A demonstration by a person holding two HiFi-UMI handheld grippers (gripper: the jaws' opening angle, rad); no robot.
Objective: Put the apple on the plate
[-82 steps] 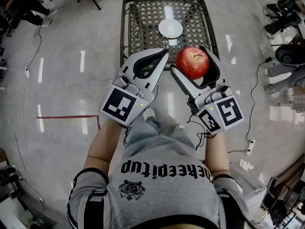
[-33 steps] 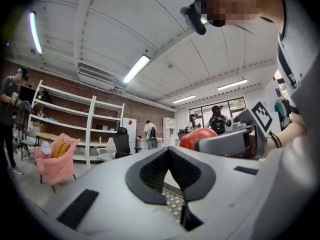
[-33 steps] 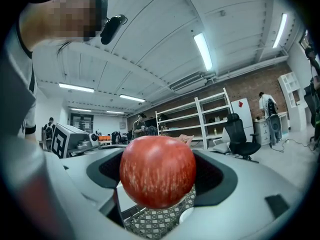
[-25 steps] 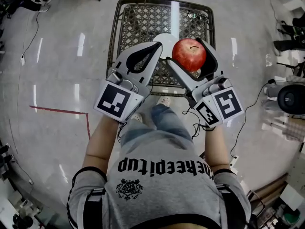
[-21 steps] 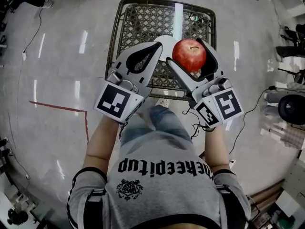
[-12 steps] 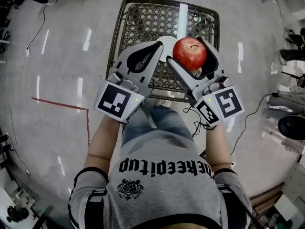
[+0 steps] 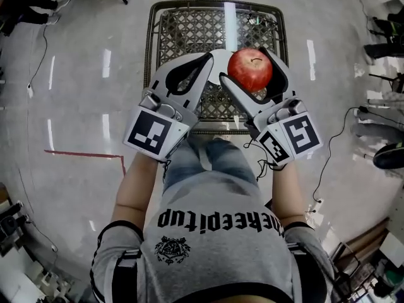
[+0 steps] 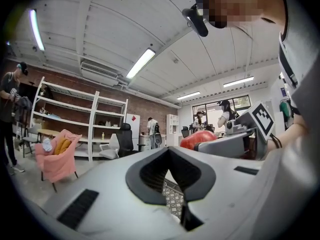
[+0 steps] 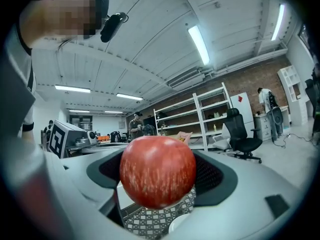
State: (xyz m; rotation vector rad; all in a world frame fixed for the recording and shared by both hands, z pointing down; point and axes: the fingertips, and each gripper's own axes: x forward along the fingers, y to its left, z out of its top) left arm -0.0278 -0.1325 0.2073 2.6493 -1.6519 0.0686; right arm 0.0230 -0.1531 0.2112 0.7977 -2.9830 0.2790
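A red apple [image 7: 250, 69] is clamped between the jaws of my right gripper [image 7: 247, 63], held in the air above a dark metal mesh table [image 7: 189, 27]. Seen from the right gripper view, the apple [image 9: 157, 171] fills the gap between the dark pads. A white plate [image 9: 180, 225] lies on the mesh below it, mostly hidden by the grippers in the head view. My left gripper [image 7: 208, 59] is shut and empty, just left of the apple, its tips [image 8: 169, 152] touching.
The mesh table has a raised rim [image 7: 151, 49]. Grey glossy floor surrounds it, with a red tape line [image 7: 85, 153], cables [image 7: 328, 150] and dark equipment at the right edge. Shelving, a pink chair [image 8: 55, 159] and people stand in the background.
The person has stepped closer to the mesh table, so both grippers now hang over its near half. The apple stays clamped in the right gripper; the left stays shut.
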